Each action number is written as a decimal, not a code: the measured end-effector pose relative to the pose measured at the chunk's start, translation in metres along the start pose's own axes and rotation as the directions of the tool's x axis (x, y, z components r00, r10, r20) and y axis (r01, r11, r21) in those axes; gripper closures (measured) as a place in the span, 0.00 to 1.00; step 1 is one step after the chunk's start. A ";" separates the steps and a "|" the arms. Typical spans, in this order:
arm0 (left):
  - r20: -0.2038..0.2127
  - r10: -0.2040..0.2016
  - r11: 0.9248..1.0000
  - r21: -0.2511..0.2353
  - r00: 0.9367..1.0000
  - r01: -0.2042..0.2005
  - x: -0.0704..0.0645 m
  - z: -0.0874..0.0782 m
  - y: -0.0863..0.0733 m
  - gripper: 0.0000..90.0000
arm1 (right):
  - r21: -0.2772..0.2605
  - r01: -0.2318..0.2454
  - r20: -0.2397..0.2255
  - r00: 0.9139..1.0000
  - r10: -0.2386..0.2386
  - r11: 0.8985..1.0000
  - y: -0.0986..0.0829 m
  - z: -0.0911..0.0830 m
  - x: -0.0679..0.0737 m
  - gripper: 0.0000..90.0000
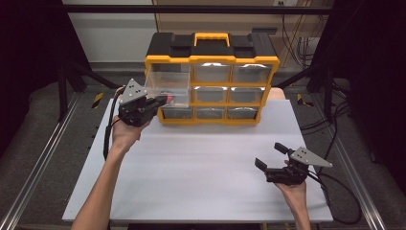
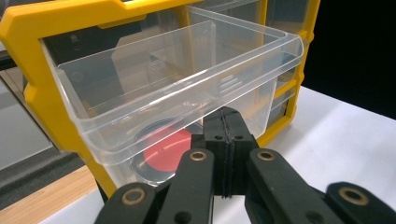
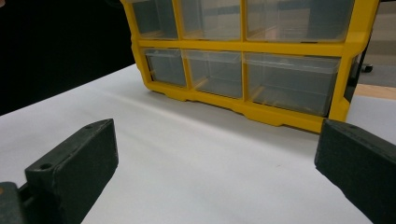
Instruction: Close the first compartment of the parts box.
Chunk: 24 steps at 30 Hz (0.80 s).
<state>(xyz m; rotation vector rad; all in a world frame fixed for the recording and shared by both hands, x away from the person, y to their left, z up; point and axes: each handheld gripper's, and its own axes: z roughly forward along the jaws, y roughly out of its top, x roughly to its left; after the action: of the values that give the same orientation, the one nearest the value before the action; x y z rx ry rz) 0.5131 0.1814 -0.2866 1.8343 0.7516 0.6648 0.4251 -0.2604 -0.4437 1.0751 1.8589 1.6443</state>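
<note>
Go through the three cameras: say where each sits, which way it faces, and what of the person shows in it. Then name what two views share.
High view: above the person's side, looking forward and down on the white table; both forearms, the left gripper and the right gripper show.
Left gripper view: rides the left gripper, whose jaws are closed, facing the pulled-out clear plastic drawer above a round red object.
Right gripper view: rides the right gripper, jaws wide apart, low over the table.
Shared: all three show the yellow-framed drawer cabinet.

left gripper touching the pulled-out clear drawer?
Cannot tell. In the left gripper view the left gripper, jaws shut together, ends right at the front lip of the clear drawer, but that view does not show whether they meet.
</note>
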 end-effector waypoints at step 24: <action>-0.026 0.015 1.000 0.012 1.000 -0.014 0.009 0.012 0.009 0.99 | -0.004 0.002 0.006 1.000 -0.002 1.000 0.000 0.000 0.000 0.00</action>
<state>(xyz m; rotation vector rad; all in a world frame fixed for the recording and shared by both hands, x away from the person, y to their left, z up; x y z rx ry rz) 0.5293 0.1783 -0.2812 1.8469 0.7614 0.6956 0.4250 -0.2603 -0.4437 1.0750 1.8518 1.6416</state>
